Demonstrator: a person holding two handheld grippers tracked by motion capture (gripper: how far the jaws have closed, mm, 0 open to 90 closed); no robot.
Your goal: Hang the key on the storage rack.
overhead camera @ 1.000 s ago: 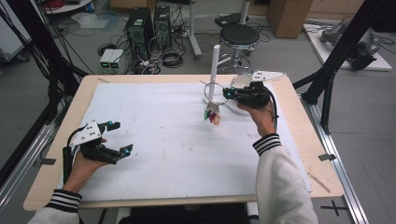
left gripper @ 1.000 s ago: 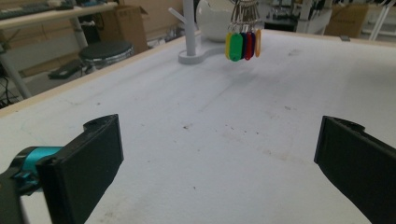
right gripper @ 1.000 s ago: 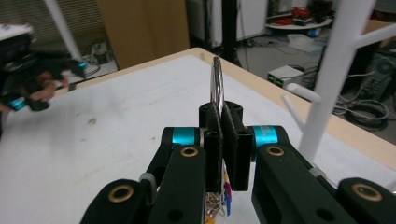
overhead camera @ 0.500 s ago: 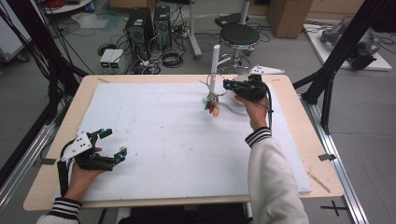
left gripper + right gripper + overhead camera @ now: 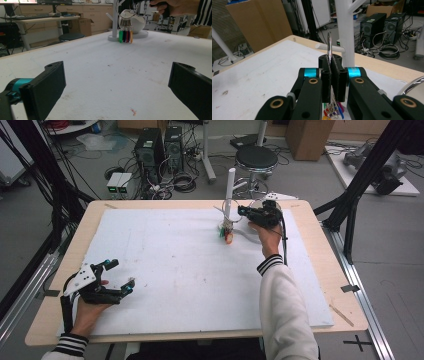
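A white sheet covers the desk (image 5: 320,220), where a white peg stand (image 5: 229,190) rises near the far edge. The right gripper (image 5: 331,72) pinches a metal key ring (image 5: 329,46) beside the stand's post, coloured tags (image 5: 125,36) dangling beneath. The left gripper (image 5: 120,277) rests near the front-left corner, jaws spread.

Matt white foam board (image 5: 175,265) tops a pale wooden table (image 5: 320,220).

I'm looking down from above the near edge of the table (image 5: 320,270). My left gripper's camera is skimming low toward the far white stand (image 5: 115,20), while the right one is sitting close against that stand (image 5: 344,32).
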